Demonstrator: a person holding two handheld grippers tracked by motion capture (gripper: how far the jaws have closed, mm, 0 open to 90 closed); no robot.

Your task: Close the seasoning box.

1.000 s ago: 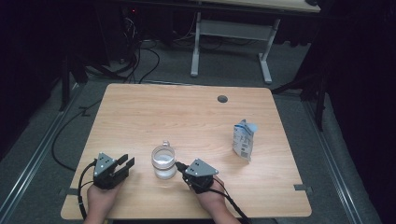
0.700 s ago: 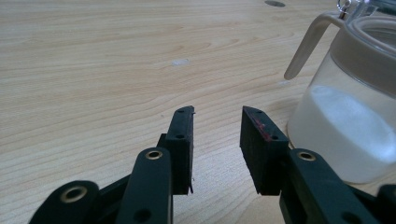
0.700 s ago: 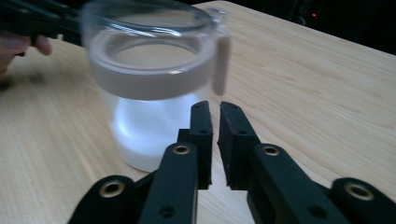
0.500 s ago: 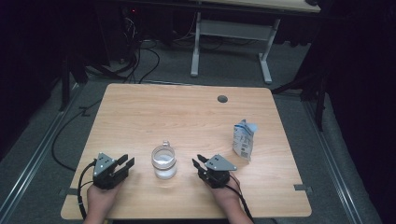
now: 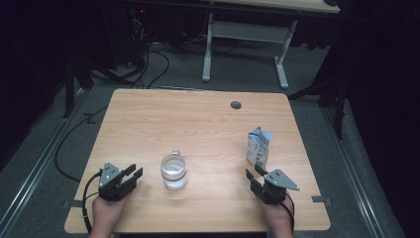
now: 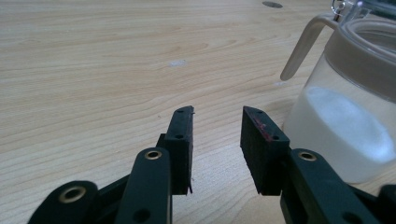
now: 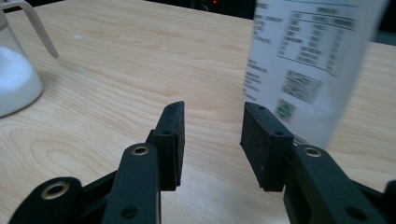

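Observation:
A clear glass jug (image 5: 174, 172) with white liquid in it stands near the table's front middle; in the left gripper view the jug (image 6: 345, 116) rises at the right, its handle pointing left. My left gripper (image 5: 132, 174) rests open at the jug's left, nothing between its pads (image 6: 216, 126). A white and blue carton (image 5: 258, 146) stands at the right. Just in front of the carton my right gripper (image 5: 252, 171) is open; its jaws have just been opening and hold nothing. In the right gripper view the carton (image 7: 308, 60) looms right of the gap (image 7: 212, 123).
The wooden table (image 5: 198, 124) has a round cable hole (image 5: 236, 105) near its far edge. Behind it stand a white desk frame (image 5: 245, 39) and cables (image 5: 143, 54) on the grey floor.
My right gripper has moved from beside the jug to the right, ending in front of the carton, and its jaws have opened. The left gripper and the jug stayed put.

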